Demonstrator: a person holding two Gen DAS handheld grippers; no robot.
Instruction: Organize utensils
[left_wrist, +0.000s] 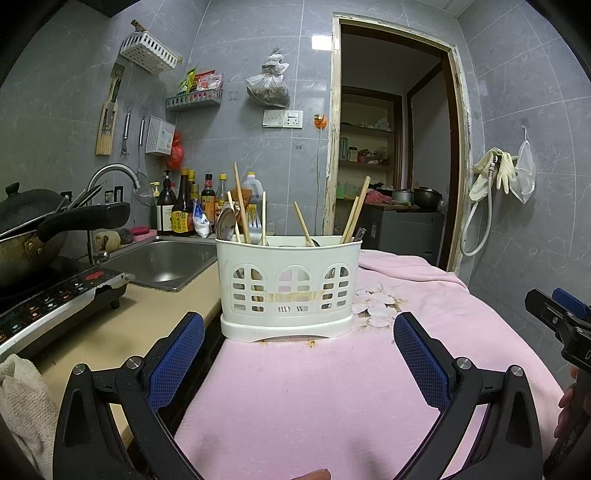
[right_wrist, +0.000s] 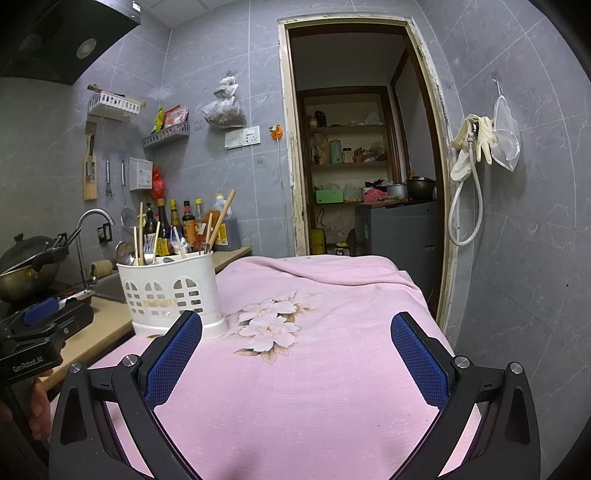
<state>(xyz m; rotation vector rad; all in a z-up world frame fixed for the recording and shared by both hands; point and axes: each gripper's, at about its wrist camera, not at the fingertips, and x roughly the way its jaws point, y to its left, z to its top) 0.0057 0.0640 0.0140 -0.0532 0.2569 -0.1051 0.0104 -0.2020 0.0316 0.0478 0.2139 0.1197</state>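
utensil caddy (left_wrist: 290, 288): white, upright on pink cloth (left_wrist: 332, 387) at bench edge beside sink (left_wrist: 162, 262). chopsticks (left_wrist: 242, 206), spoons inside; sorting unclear, partly hidden. left gripper (left_wrist: 299, 354) and right gripper (right_wrist: 295, 354): both spread apart, empty. risk: careless reach snags leaning chopsticks, tips caddy toward sink.

Utensil holder (left_wrist: 288, 288): white plastic, semi-gloss, smooth, w/ yellowed tape residue across front. Chopsticks (left_wrist: 242, 205): pale wood, matt. Ladle (left_wrist: 226, 223): shiny metal. Cloth (left_wrist: 314, 387): pink fabric, matt, fine waffle-like weave, printed flower. Counter (left_wrist: 155, 317): beige, smooth, dull sheen. Sink (left_wrist: 166, 264): brushed stainless steel. Wok (left_wrist: 29, 229): dark metal, grimy outside; handle black matt plastic. Left gripper (left_wrist: 299, 328) and right gripper (right_wrist: 295, 328): black matt plastic bodies, blue textured pads (left_wrist: 177, 362), metal screws. Wall tiles (left_wrist: 240, 129): grey, glossy, marbled.
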